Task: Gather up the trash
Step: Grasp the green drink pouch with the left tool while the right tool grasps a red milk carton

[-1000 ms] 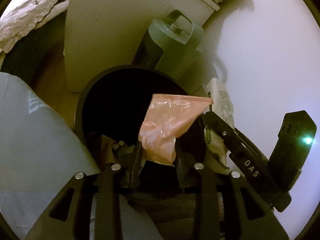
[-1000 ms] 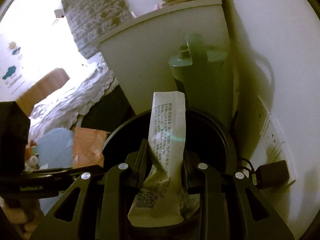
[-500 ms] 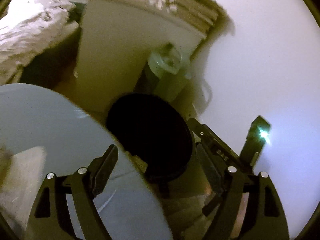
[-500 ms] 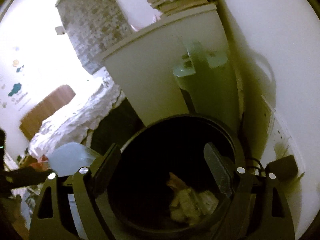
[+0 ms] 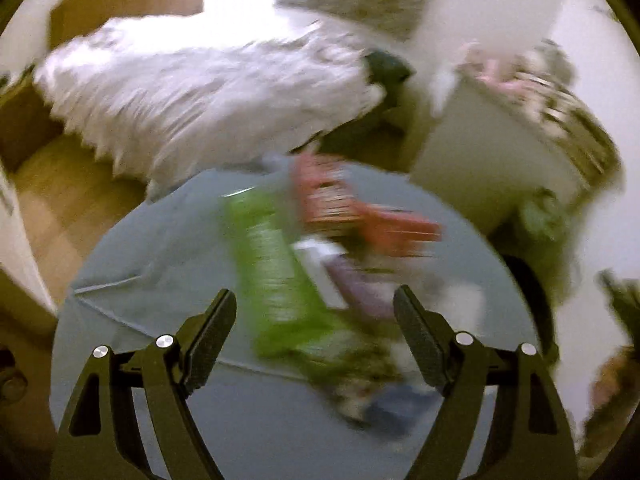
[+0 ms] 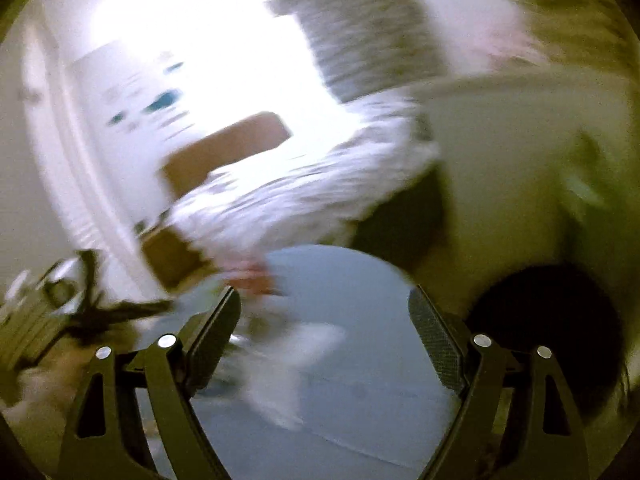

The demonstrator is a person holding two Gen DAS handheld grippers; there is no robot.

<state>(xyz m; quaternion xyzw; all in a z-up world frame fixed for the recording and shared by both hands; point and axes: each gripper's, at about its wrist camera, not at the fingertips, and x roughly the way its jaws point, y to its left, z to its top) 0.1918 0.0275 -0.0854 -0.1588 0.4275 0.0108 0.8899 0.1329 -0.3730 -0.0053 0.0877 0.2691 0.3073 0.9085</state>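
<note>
Both grippers have swung away from the bin since a second ago, when the left one pinched a pink bag and the right one a white printed packet over its mouth; half a second ago both were already empty with fingers apart. Now the left gripper [image 5: 314,336] has its fingers spread wide, holding nothing, over a round grey table [image 5: 160,248] that fills the lower half of its view. Blurred trash lies there: a green wrapper [image 5: 276,280] in the centre, a red packet [image 5: 360,216] just above and right of it, and more scraps [image 5: 384,384] toward the lower right. The right gripper [image 6: 324,336] is likewise spread and empty, with a white scrap [image 6: 288,364] on the table between its fingers. The bin [image 6: 552,328] shows as a dark round shape at the lower right of the right view. Two pieces appear binned; judging by the litter on the table, several pickups remain. Heavy motion blur hides finer detail.
</note>
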